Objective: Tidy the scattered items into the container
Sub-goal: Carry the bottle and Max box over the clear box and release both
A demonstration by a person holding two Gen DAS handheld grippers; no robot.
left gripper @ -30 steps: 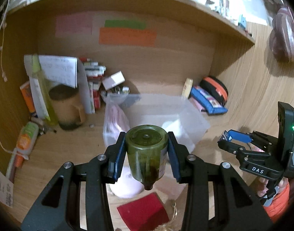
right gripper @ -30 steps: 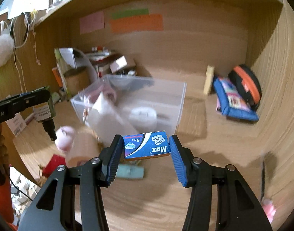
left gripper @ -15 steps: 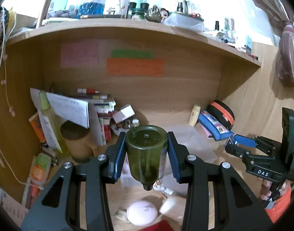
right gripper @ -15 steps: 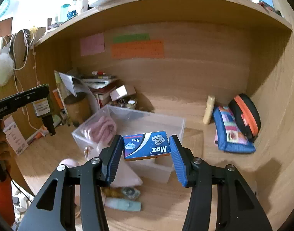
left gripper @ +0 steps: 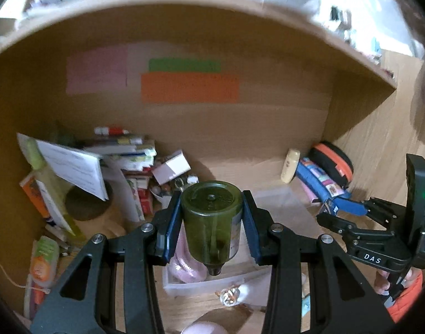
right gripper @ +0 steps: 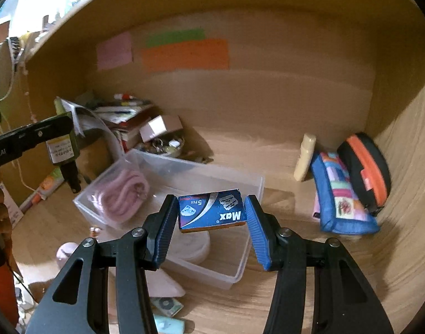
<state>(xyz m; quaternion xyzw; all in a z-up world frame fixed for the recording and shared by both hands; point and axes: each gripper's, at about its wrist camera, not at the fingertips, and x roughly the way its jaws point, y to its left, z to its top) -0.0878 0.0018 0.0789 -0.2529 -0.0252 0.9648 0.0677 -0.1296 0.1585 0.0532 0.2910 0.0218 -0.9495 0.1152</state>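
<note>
Glossy green glass bottle [left gripper: 212, 217], clear plastic container [right gripper: 240, 261], matt wood desk [right gripper: 310, 292].

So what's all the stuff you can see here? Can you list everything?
Green bottle: 1, dark green, in left gripper.
Max box: 1, blue, in right gripper.
Container: 1, clear, middle of desk.
Pink bundle: 1, inside container.
Pouch: 1, blue patchwork, right.
Case: 1, black and orange, far right.
Cream tube: 1, by back wall.
Paper notes: 3, pink, green, orange, on back wall.
Left gripper: black, blue pads.
Right gripper: same.
</note>
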